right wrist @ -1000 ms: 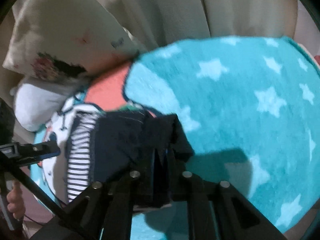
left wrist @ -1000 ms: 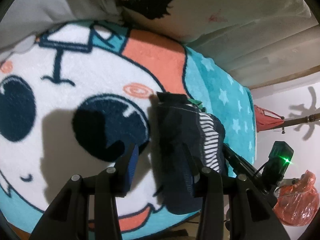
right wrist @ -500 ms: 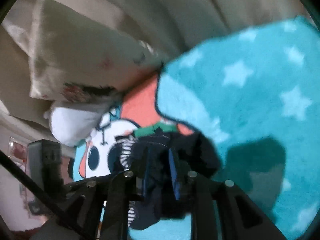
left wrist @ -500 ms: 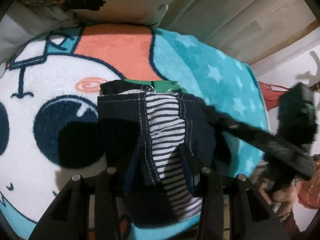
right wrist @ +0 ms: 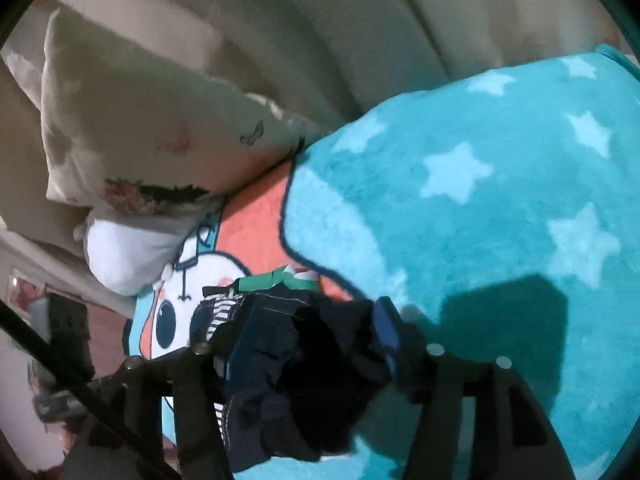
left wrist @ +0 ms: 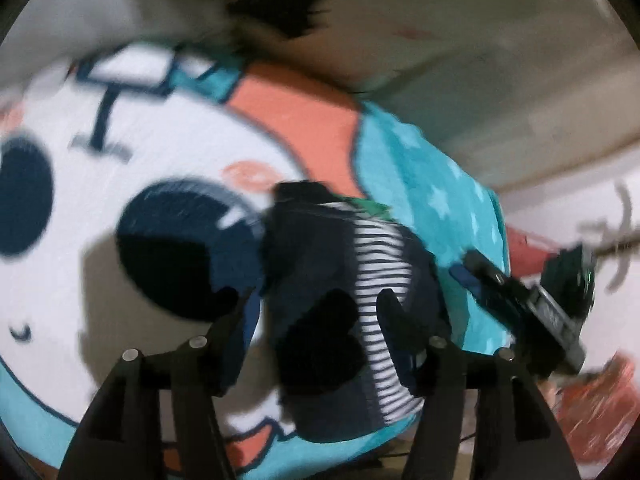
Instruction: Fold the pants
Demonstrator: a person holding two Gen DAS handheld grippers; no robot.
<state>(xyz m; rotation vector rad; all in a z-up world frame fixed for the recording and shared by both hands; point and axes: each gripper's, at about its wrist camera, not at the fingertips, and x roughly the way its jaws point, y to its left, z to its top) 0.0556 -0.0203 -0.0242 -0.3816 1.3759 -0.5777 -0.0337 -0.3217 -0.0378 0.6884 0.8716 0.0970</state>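
Note:
The dark navy pants [left wrist: 316,264] with a black-and-white striped panel lie folded into a small bundle on a cartoon blanket [left wrist: 120,152]. My left gripper [left wrist: 316,320] is open above the bundle's near end, not touching it. The right gripper's body shows at the right of the left wrist view [left wrist: 532,312]. In the right wrist view my right gripper [right wrist: 308,344] is open, its fingers spread either side of the dark pants [right wrist: 280,340], which bunch between them. A green and white strip [right wrist: 280,278] peeks out beyond the bundle.
The teal blanket with pale stars [right wrist: 480,200] covers the bed. A beige printed pillow [right wrist: 140,132] and a white cushion [right wrist: 124,256] lie at the head, with curtains [right wrist: 360,20] behind. A red plastic bag [left wrist: 592,404] sits beyond the bed's edge.
My right gripper went from shut on the pants to open. My left gripper swung left and back off the bundle. The left view is now blurred by motion.

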